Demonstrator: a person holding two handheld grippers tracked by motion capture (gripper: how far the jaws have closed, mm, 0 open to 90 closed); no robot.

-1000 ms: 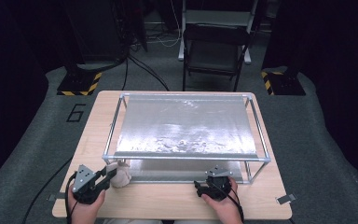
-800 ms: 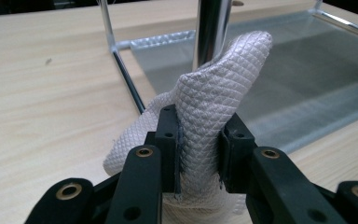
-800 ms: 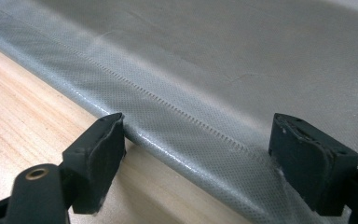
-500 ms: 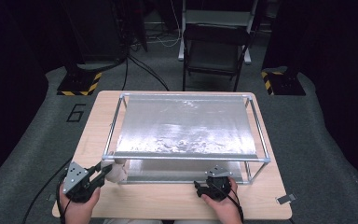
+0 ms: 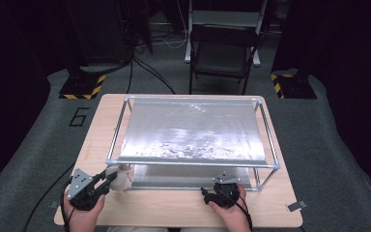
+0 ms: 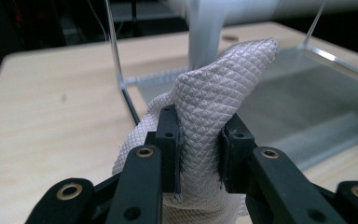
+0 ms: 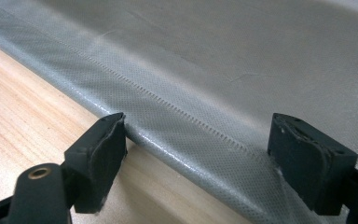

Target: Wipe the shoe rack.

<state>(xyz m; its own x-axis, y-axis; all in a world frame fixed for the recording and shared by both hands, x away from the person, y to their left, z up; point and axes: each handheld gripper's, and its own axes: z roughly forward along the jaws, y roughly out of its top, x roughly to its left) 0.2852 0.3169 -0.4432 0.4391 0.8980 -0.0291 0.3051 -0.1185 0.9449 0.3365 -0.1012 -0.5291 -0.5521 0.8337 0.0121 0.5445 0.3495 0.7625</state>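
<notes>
High view: my left gripper (image 5: 107,180) holds a crumpled white quilted cloth (image 5: 121,177) at the near-left post of the silver tube-frame rack (image 5: 192,163); a snag there is my risk. Open light wooden table (image 5: 174,208) lies nearside.

Left gripper view: fingers (image 6: 168,140) clamp the cloth.

Right gripper view: right gripper (image 7: 196,161) fingers spread, empty, astride the grey perforated sheet (image 7: 223,93) edge; closing could pinch it.
</notes>
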